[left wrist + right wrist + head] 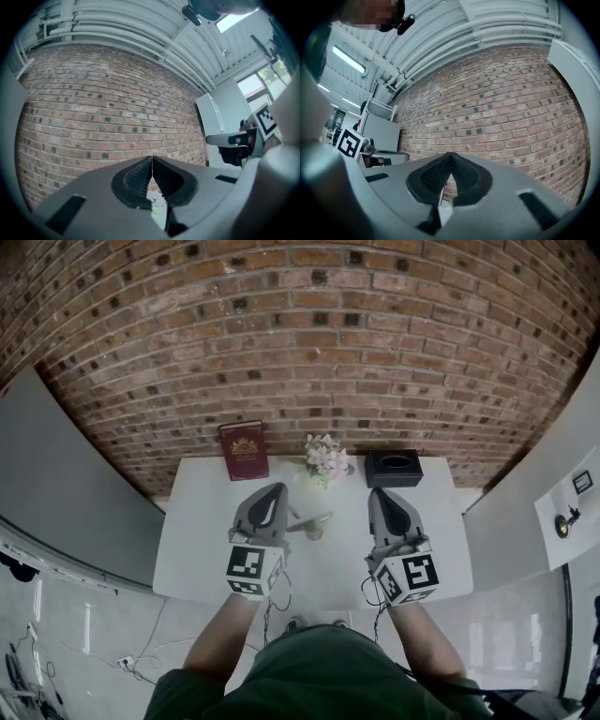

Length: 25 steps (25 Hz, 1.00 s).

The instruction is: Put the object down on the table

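The white table (187, 549) carries a small pale object (314, 528), in front of the flower bunch (326, 457) and apparently already set down, so little seems left. The left gripper (279, 488) and right gripper (379, 492) flank that spot, jaws pressed together on nothing. What the object is — too small to tell.

Industrial hall fitted out as test bay: brick wall (300, 324) across top, grey partition (66, 493) at left, piped metal ceiling (117, 23) overhead.

A red book (244, 451), flowers (326, 457) and a black box (394, 468) line the table's (187, 563) back edge; the near side is open.
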Tool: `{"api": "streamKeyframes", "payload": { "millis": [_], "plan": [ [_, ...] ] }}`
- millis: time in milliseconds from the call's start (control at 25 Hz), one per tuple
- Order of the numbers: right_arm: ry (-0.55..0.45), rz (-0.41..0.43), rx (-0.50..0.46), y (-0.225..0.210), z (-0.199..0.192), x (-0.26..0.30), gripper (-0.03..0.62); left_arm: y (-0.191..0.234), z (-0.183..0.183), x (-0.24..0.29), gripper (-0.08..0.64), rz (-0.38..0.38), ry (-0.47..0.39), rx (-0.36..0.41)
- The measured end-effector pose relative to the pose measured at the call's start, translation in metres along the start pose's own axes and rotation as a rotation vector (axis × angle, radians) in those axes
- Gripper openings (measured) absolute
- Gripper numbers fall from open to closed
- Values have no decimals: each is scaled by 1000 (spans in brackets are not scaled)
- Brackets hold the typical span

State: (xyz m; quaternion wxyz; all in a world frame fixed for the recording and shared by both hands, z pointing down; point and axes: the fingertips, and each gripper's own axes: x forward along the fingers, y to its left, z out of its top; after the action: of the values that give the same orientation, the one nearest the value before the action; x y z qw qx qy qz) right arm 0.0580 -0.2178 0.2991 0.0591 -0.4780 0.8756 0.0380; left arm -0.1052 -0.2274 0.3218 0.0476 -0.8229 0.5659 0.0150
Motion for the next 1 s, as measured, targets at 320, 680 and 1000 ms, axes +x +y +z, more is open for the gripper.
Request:
{"api": "streamKeyframes", "payload": {
  "millis": [320,680,1000],
  "plan": [
    [5,16,-16,1,-2,3,3,-2,-6,1,9,-13,10,-33],
    [18,13,-10,-3,-9,7,2,-1,-10,6,11,-25,9,-60],
    [31,15,-7,-4,-13,10,2,1,-15,12,11,-29,18,-66]
  ]
}}
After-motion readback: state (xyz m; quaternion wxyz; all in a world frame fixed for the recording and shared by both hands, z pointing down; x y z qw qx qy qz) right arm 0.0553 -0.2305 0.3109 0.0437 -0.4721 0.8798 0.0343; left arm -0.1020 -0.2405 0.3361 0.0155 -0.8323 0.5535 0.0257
